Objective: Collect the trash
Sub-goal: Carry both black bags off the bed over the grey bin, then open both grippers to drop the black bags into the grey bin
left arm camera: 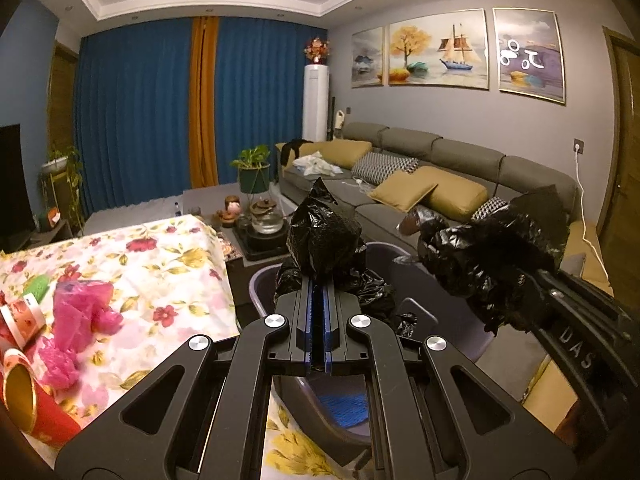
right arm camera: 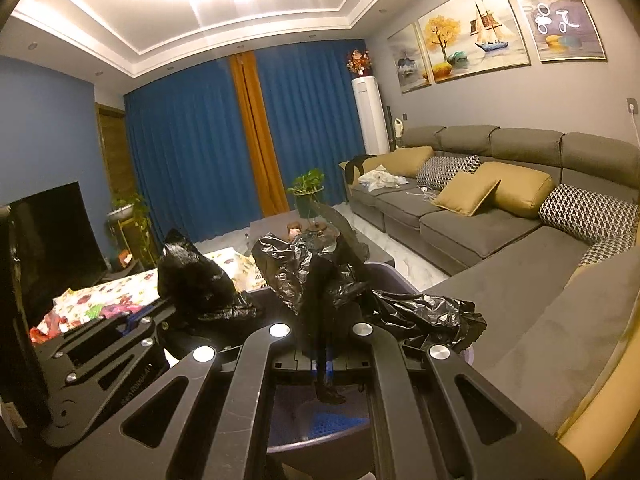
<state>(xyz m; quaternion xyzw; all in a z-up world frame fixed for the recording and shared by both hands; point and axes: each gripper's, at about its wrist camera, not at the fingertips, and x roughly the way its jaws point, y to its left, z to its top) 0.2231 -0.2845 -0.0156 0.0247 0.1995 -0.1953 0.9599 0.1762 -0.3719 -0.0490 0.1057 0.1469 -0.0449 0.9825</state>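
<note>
A black trash bag hangs between my two grippers above a grey-purple bin. My left gripper is shut on one bunched edge of it. My right gripper, coming in from the right, is shut on another crumpled bunch. In the right wrist view the right gripper pinches the bag, whose film drapes over the bin's rim; the left gripper holds its bunch at the left. Crumpled pink plastic and a red paper cup lie on the floral tablecloth.
Something blue lies at the bin's bottom. A low tea table with a glass kettle stands beyond the bin. A long grey sofa with cushions runs along the right. A dark television stands at the left.
</note>
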